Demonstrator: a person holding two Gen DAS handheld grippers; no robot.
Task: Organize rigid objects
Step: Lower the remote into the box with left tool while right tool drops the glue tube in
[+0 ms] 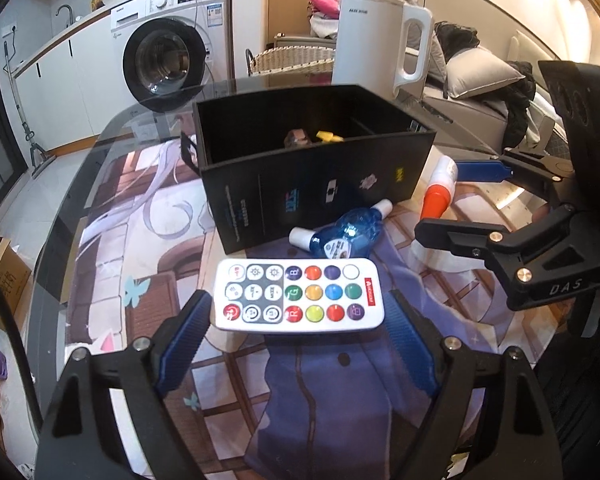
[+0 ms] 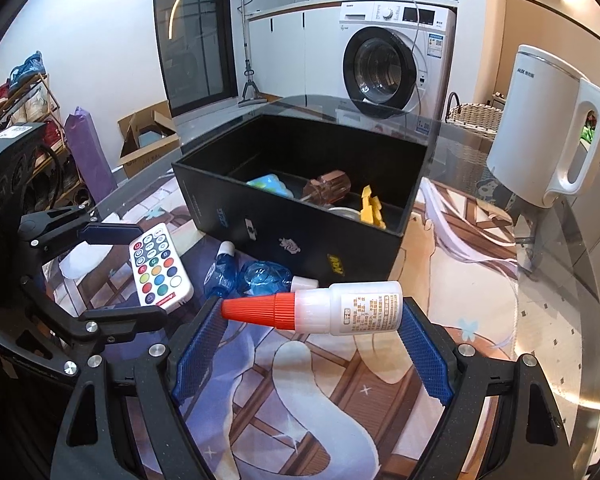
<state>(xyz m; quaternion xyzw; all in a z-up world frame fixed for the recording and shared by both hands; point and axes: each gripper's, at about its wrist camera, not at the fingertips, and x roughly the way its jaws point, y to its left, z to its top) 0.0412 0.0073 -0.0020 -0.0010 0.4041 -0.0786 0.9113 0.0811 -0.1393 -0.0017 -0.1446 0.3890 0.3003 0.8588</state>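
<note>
A white remote [image 1: 299,295] with coloured buttons lies on the printed mat between the tips of my open left gripper [image 1: 300,312]; it also shows in the right wrist view [image 2: 161,267]. A white glue bottle with an orange cap [image 2: 320,309] lies across the tips of my open right gripper [image 2: 314,318]; whether the pads touch it I cannot tell. It also shows in the left wrist view [image 1: 439,192]. Two blue clear bottles [image 1: 342,232] lie by the black box [image 1: 320,178]. The box [image 2: 300,236] holds a screwdriver handle [image 2: 327,186], a yellow piece [image 2: 371,206] and a blue-green item [image 2: 270,185].
A white kettle [image 2: 548,128] stands on the glass table at the right. The round table's rim [image 2: 596,320] curves close on the right. A washing machine [image 2: 388,60], a wicker basket [image 1: 292,60] and a cardboard box [image 2: 148,140] are beyond the table.
</note>
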